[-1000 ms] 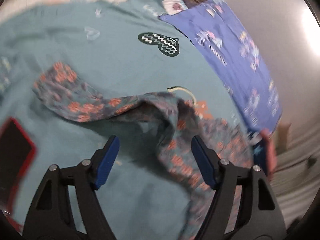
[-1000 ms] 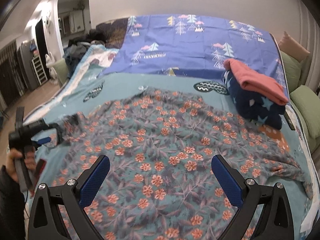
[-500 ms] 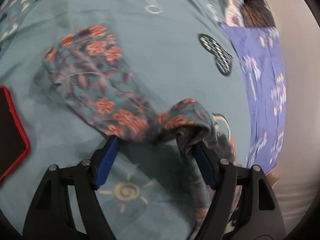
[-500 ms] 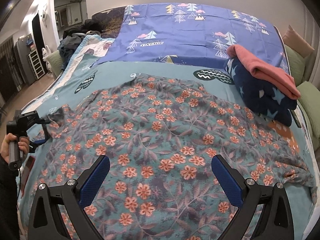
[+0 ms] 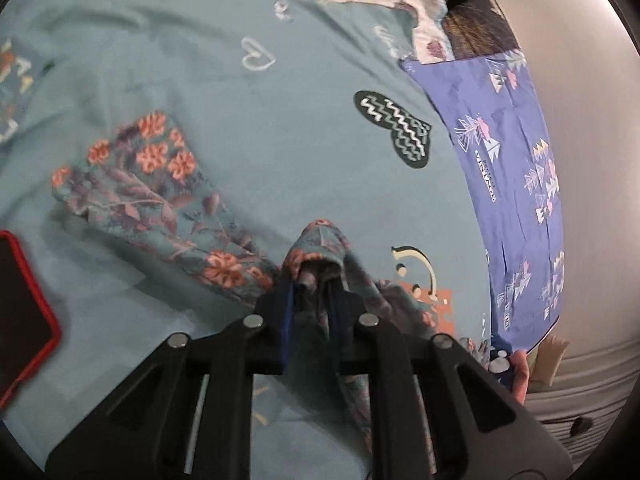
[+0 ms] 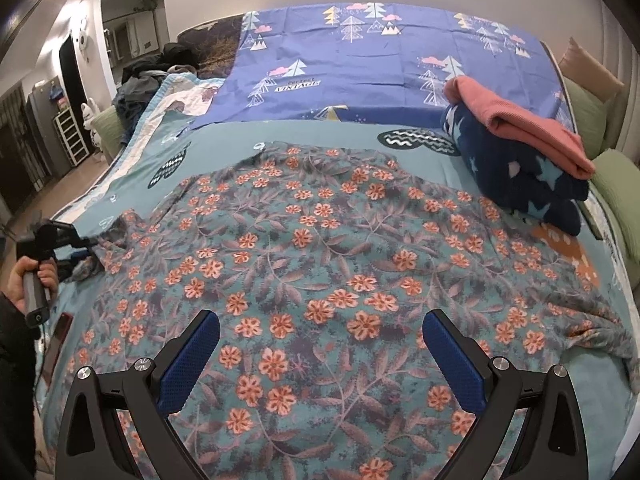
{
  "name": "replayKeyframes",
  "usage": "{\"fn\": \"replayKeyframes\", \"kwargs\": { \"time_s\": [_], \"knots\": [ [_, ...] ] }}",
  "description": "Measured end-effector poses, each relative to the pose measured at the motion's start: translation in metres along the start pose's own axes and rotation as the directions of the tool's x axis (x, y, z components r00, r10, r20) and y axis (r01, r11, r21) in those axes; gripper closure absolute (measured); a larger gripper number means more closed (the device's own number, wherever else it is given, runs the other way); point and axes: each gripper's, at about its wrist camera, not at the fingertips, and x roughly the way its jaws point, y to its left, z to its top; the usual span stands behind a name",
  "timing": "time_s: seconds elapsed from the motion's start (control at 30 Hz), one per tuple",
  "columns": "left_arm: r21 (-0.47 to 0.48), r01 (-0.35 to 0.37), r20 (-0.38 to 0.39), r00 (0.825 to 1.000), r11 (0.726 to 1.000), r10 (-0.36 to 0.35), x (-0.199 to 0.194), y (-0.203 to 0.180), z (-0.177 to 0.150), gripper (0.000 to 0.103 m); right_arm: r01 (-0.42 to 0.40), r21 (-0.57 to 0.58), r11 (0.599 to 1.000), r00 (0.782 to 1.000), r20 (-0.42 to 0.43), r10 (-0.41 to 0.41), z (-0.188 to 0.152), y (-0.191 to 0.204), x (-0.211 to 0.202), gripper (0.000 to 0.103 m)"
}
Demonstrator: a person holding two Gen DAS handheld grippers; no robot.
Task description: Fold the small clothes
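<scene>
A teal garment with orange flowers (image 6: 320, 280) lies spread across the bed. My left gripper (image 5: 312, 292) is shut on a bunched fold of the garment (image 5: 320, 248) near its sleeve (image 5: 140, 184); it also shows in the right wrist view (image 6: 86, 246) at the garment's left edge, held by a hand. My right gripper (image 6: 320, 364) is open and empty, hovering over the near part of the garment.
A folded stack, navy star fabric (image 6: 528, 176) with a pink piece (image 6: 520, 120) on top, sits at the right. A purple tree-print sheet (image 6: 380, 56) covers the head of the bed. A red-edged phone (image 5: 20, 312) lies at the left. Green pillows (image 6: 616, 192) line the right edge.
My left gripper has closed from open onto the fold of the floral garment. My right gripper has moved slightly forward and stays open.
</scene>
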Motion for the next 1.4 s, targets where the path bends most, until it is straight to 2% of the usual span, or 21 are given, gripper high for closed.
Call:
{"fn": "replayKeyframes", "kwargs": {
  "time_s": [0.17,0.3,0.33,0.4,0.43,0.5,0.53,0.57,0.6,0.63,0.7,0.73,0.77,0.8,0.87,0.93,1.07,1.17,1.27,1.3,1.4],
  "knots": [
    [0.084,-0.003,0.055,0.998,0.996,-0.002,-0.028,-0.008,0.000,0.087,0.002,0.012,1.000,1.000,-0.006,-0.002,-0.005,-0.007,-0.001,0.000],
    [0.207,-0.009,0.160,0.987,0.978,-0.024,-0.053,-0.050,-0.001,0.087,-0.004,0.028,1.000,1.000,-0.007,0.004,-0.004,-0.010,-0.002,0.000],
    [0.252,-0.016,0.190,0.981,0.968,-0.033,-0.058,-0.066,-0.004,0.087,-0.007,0.030,1.000,1.000,-0.001,0.007,-0.004,-0.010,-0.003,0.000],
    [0.392,-0.046,0.269,0.961,0.919,-0.066,-0.070,-0.113,-0.022,0.087,-0.010,0.034,0.999,1.000,0.009,0.010,-0.004,-0.010,-0.007,0.000],
    [0.478,-0.070,0.309,0.946,0.875,-0.093,-0.077,-0.140,-0.038,0.087,-0.008,0.035,0.999,1.000,0.015,0.008,-0.005,-0.011,-0.010,0.000],
    [0.652,-0.123,0.362,0.918,0.748,-0.164,-0.084,-0.186,-0.083,0.087,0.001,0.039,0.999,1.000,0.025,-0.002,-0.006,-0.014,-0.014,0.000],
    [0.741,-0.161,0.375,0.904,0.652,-0.204,-0.084,-0.208,-0.114,0.087,0.011,0.043,0.999,1.000,0.026,-0.012,-0.008,-0.016,-0.016,0.000],
    [0.823,-0.198,0.372,0.896,0.532,-0.241,-0.079,-0.226,-0.151,0.087,0.022,0.051,0.998,0.999,0.026,-0.023,-0.009,-0.020,-0.017,0.000],
    [0.876,-0.222,0.356,0.896,0.428,-0.264,-0.074,-0.236,-0.180,0.086,0.033,0.061,0.998,0.999,0.024,-0.035,-0.011,-0.025,-0.018,0.000],
    [0.921,-0.242,0.330,0.902,0.306,-0.280,-0.066,-0.243,-0.214,0.084,0.045,0.076,0.996,0.999,0.020,-0.046,-0.013,-0.030,-0.019,0.000],
    [0.961,-0.274,0.272,0.922,0.030,-0.275,-0.039,-0.241,-0.289,0.081,0.073,0.115,0.991,0.997,0.009,-0.075,-0.018,-0.044,-0.021,0.000],
    [0.959,-0.272,0.244,0.933,-0.074,-0.265,-0.028,-0.234,-0.316,0.080,0.088,0.138,0.987,0.996,0.001,-0.089,-0.021,-0.052,-0.022,0.000],
    [0.945,-0.262,0.212,0.947,-0.198,-0.241,-0.013,-0.221,-0.348,0.079,0.099,0.158,0.982,0.995,-0.008,-0.099,-0.023,-0.060,-0.023,0.000],
    [0.931,-0.259,0.203,0.953,-0.257,-0.225,-0.006,-0.214,-0.365,0.079,0.108,0.180,0.978,0.994,-0.017,-0.106,-0.025,-0.068,-0.024,0.000],
    [0.908,-0.233,0.177,0.966,-0.348,-0.187,0.003,-0.196,-0.389,0.076,0.114,0.209,0.971,0.994,-0.024,-0.111,-0.027,-0.081,-0.028,0.000],
    [0.911,-0.201,0.155,0.976,-0.361,-0.152,-0.002,-0.193,-0.392,0.066,0.125,0.208,0.970,0.992,-0.026,-0.122,-0.028,-0.089,-0.032,0.000],
    [0.951,-0.128,0.083,0.983,-0.281,-0.167,-0.043,-0.184,-0.375,0.040,0.110,0.139,0.984,0.993,0.013,-0.113,-0.019,-0.082,-0.036,0.000],
    [0.980,-0.135,0.110,0.980,-0.147,-0.167,-0.067,-0.176,-0.342,0.035,0.073,-0.004,0.997,0.995,0.071,-0.072,-0.007,-0.052,-0.036,0.000],
    [0.971,-0.238,0.240,0.964,0.036,-0.112,-0.071,-0.160,-0.295,0.035,0.034,-0.200,0.979,0.992,0.124,-0.009,0.005,-0.008,-0.033,0.006],
    [0.956,-0.269,0.278,0.957,0.115,-0.079,-0.069,-0.153,-0.275,0.035,0.019,-0.287,0.958,0.991,0.135,0.021,0.009,0.011,-0.031,0.010],
    [0.917,-0.264,0.279,0.960,0.299,-0.005,-0.061,-0.135,-0.237,0.035,-0.037,-0.472,0.881,0.990,0.102,0.096,0.018,0.063,-0.016,0.013]
  ]
}}
